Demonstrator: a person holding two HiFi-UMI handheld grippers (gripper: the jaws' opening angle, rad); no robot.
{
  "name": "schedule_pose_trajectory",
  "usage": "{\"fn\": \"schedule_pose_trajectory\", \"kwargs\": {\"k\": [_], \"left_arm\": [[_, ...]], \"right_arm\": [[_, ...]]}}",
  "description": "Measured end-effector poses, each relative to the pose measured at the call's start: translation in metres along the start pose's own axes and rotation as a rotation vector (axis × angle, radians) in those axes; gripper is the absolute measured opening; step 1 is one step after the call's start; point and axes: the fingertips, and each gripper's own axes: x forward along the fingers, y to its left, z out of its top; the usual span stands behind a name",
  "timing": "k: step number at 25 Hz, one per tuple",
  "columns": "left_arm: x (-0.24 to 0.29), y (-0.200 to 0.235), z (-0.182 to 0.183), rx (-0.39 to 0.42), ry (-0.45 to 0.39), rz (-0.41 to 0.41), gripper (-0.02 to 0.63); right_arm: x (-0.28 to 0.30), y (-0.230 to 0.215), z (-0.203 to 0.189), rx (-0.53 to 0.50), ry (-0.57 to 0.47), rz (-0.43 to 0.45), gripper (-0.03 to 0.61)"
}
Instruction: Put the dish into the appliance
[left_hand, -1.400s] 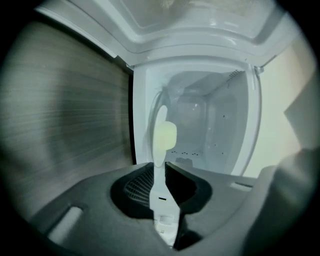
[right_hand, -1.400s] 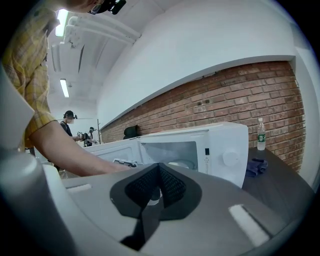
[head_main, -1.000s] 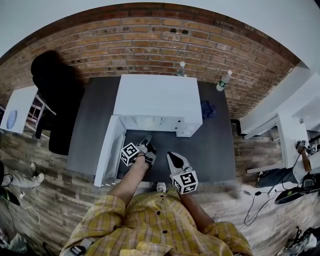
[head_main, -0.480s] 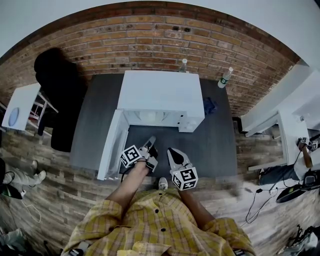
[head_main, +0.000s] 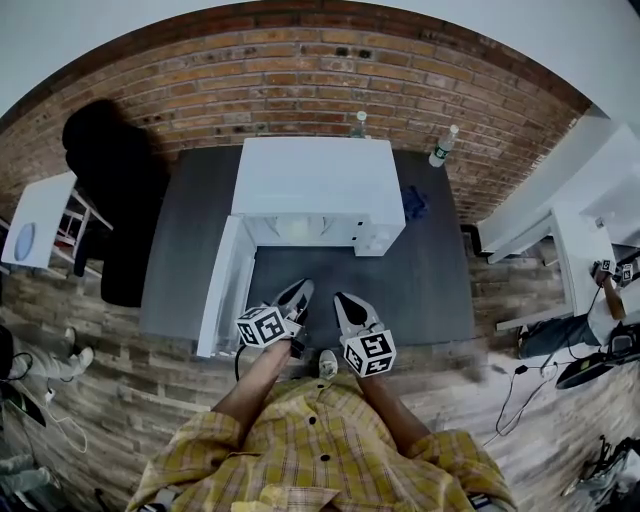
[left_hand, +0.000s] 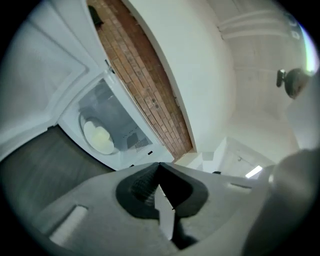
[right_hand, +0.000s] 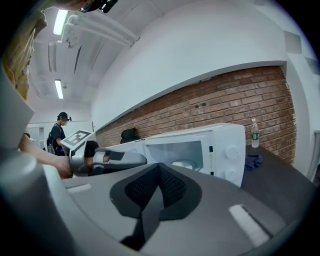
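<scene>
A white microwave (head_main: 315, 190) stands on the dark grey table (head_main: 430, 290) with its door (head_main: 225, 285) swung open to the left. A pale round dish (left_hand: 100, 137) lies inside the cavity, and the right gripper view shows the dish (right_hand: 185, 164) there too. My left gripper (head_main: 303, 287) hovers in front of the opening, shut with nothing in it. In its own view the left gripper (left_hand: 160, 167) has its jaws together. My right gripper (head_main: 340, 298) hangs beside it near the table's front edge. The right gripper (right_hand: 159, 167) is also shut and empty.
Two water bottles (head_main: 358, 124) (head_main: 440, 147) stand at the back of the table against the brick wall. A blue cloth (head_main: 415, 205) lies right of the microwave. A black chair (head_main: 105, 170) is at the left, white desks (head_main: 560, 250) at the right.
My left gripper has drawn back a little from the microwave toward the table's front edge. The right gripper has hardly moved.
</scene>
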Motion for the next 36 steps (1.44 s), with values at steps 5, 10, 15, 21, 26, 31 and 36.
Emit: {"fn": "schedule_pose_trajectory", "kwargs": {"k": [5,10,15,21,26,31,36], "left_arm": [[-0.011,-0.015,-0.004,0.246,0.049,0.031,-0.003],[-0.021,-0.02,-0.005,0.37,0.05,0.076,-0.003],[-0.027,-0.022,-0.007,0.465,0.044,0.135,-0.003],[-0.03,-0.027,-0.004,0.547,0.03,0.165,-0.003],[-0.031,-0.03,-0.002,0.6,0.023,0.187,-0.003],[-0.035,-0.028,0.0,0.626,0.011,0.214,-0.003],[-0.035,-0.027,0.003,0.644,0.004,0.226,-0.003]], "right_arm": [[-0.003,0.001,-0.001,0.003,-0.002,-0.011,0.003],[-0.004,0.006,0.002,-0.004,-0.004,-0.002,0.003],[-0.006,0.005,0.003,-0.012,-0.011,-0.004,0.003],[-0.007,0.001,0.002,-0.004,-0.013,-0.008,0.002],[-0.01,-0.004,0.004,0.0,-0.026,-0.011,0.002],[-0.014,-0.007,0.004,0.0,-0.034,-0.016,0.002],[-0.012,-0.01,0.006,-0.004,-0.042,-0.022,0.002]]}}
